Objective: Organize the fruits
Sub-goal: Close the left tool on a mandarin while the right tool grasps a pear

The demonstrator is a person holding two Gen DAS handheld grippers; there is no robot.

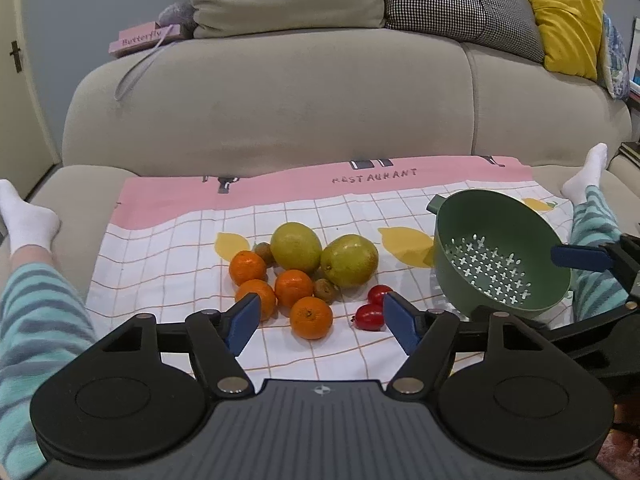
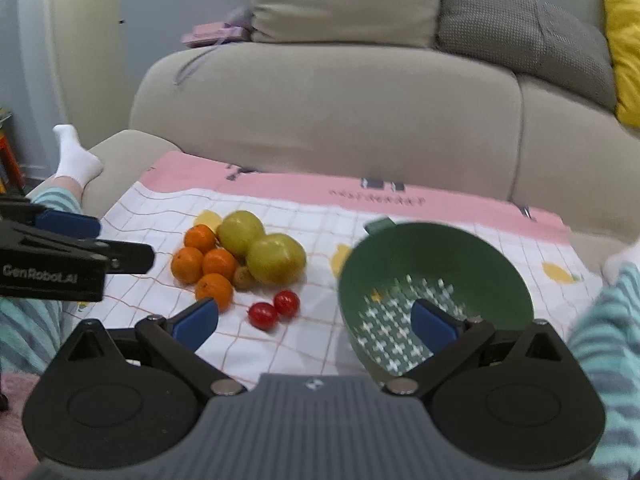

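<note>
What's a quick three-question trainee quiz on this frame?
1. Count: how many oranges lie on the checked cloth?
2. True or false: the green colander already holds fruit.
3. Which gripper has a finger inside the colander? A) left B) right C) neither

Key: 1) four. 2) False, only its perforated bottom shows. 3) B, the right gripper, jaws wide apart.
</note>
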